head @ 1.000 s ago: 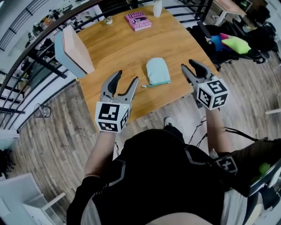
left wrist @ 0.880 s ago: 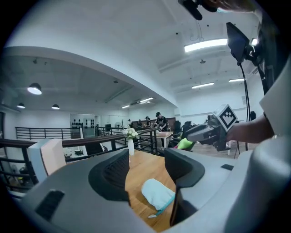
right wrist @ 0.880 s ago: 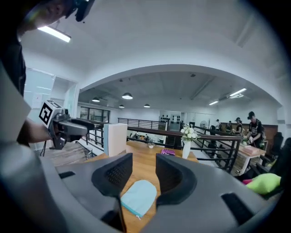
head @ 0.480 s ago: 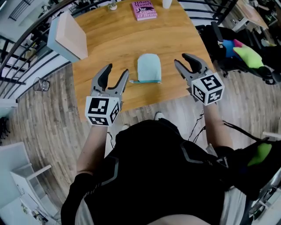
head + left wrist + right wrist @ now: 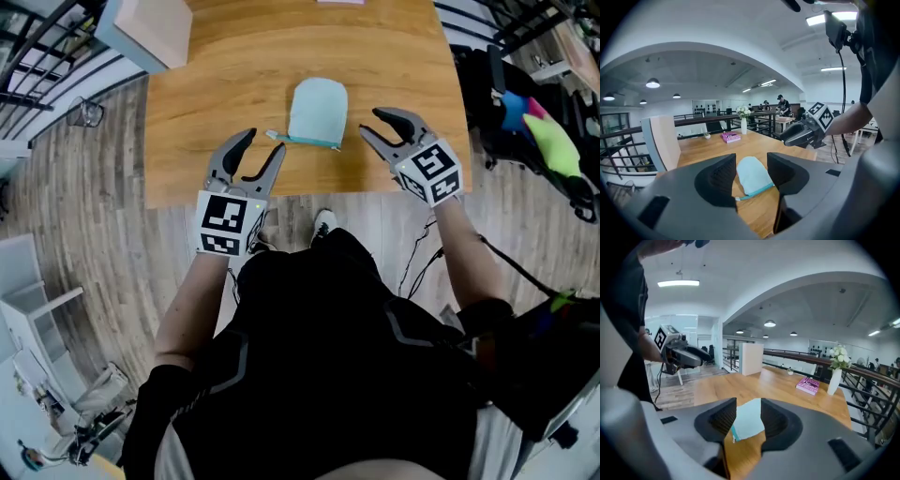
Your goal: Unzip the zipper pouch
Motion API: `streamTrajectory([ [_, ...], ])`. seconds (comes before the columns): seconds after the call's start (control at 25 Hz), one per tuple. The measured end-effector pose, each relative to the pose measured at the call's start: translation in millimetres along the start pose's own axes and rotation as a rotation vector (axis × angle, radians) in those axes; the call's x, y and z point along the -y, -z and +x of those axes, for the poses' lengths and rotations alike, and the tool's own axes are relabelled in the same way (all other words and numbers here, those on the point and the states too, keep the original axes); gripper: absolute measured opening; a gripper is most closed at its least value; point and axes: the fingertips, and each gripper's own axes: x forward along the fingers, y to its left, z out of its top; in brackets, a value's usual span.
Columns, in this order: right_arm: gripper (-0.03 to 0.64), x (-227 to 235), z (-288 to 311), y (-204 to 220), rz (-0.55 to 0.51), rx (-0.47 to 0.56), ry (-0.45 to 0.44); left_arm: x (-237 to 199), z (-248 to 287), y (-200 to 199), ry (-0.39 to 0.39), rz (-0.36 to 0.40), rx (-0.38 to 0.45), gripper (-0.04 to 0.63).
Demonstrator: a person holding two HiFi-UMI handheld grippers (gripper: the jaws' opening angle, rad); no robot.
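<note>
Flanking the pouch [image 5: 316, 111] near the table [image 5: 206, 94] edge: left gripper [image 5: 262, 142] apart and empty, jaws just narrowed; right gripper [image 5: 373, 123] apart, empty; seemingly poised to pin one end and pull the zipper [image 5: 305, 141].

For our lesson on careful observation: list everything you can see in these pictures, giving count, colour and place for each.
zipper pouch: one, light blue with a teal zipper, flat on the table between the grippers, touching neither.
table: one, light wood, in front of the person.
book: one, pink, far end of the table.
vase of flowers: one, white, beside the book.
upright slab: one, pale blue and beige, table's far left corner.
railing: one, black, left of the table.
left gripper: one, grey, left of the pouch, open; its jaws have just been closing slightly, nothing between them.
right gripper: one, grey, right of the pouch, open, empty.
</note>
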Motion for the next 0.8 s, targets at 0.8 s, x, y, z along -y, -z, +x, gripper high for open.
streamTrajectory([
  [0.8,0.17,-34.3,94.0,132.8,-0.25,-0.259,-0.362,45.0,38.8,119.9,0.068,-0.142,-0.203,0.224],
])
